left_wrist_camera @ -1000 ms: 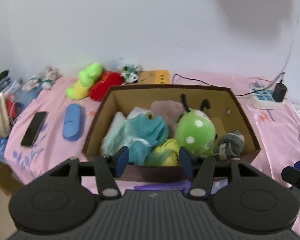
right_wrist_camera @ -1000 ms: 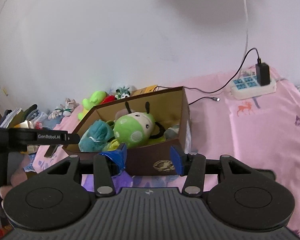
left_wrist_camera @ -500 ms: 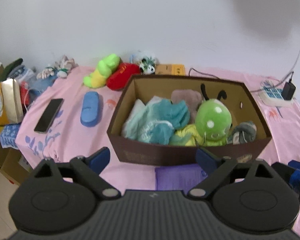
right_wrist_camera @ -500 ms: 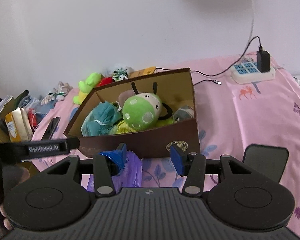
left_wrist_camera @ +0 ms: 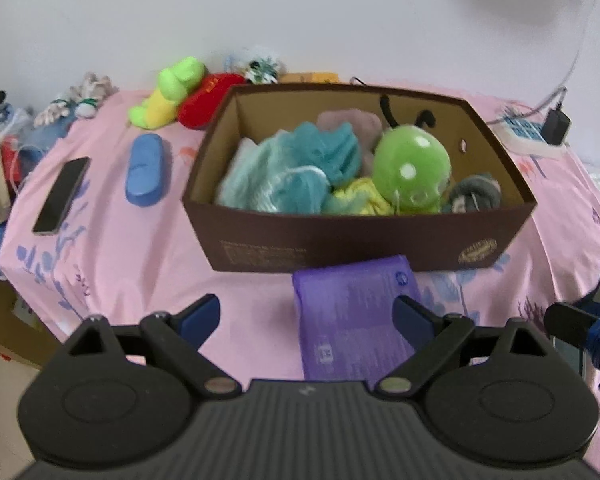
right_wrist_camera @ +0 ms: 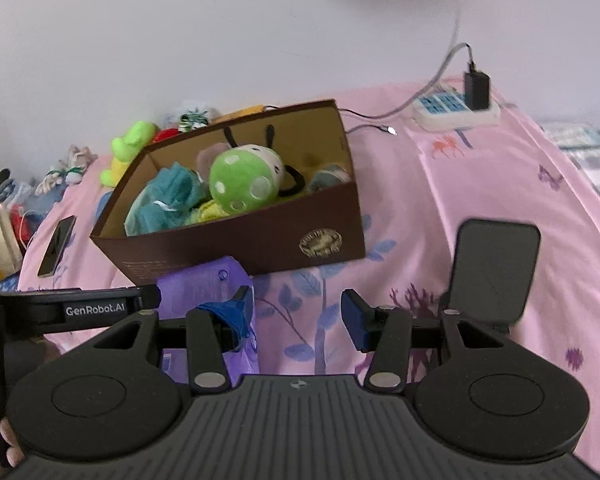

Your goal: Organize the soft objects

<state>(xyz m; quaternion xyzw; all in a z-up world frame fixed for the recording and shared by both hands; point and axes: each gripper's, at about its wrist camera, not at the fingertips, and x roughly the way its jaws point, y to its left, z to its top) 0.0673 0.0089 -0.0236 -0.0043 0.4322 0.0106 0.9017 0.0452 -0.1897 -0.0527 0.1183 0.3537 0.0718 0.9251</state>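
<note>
Both grippers over the near edge of the bed, brown box of soft toys ahead.

My left gripper (left_wrist_camera: 306,314) has its fingers spread wide with nothing pinched; the purple packet (left_wrist_camera: 352,316) lies flat on the pink bedsheet (left_wrist_camera: 120,256) beneath the gap, its far end touching the front wall of the cardboard box (left_wrist_camera: 356,240). My right gripper (right_wrist_camera: 296,316) has its fingers part-way apart and empty, only bedsheet between them. Inside the box I see the green spotted plush (left_wrist_camera: 412,168) with black antennae, teal cloth (left_wrist_camera: 292,172) to its left, a yellow piece in front and a grey bundle (left_wrist_camera: 474,196) at the right end. Left of the box lie a blue case (left_wrist_camera: 144,168) and a phone (left_wrist_camera: 62,196); a green plush (left_wrist_camera: 168,92) and a red plush (left_wrist_camera: 204,98) sit near the bed's far edge. Power strip (right_wrist_camera: 456,110) at the far right corner.
</note>
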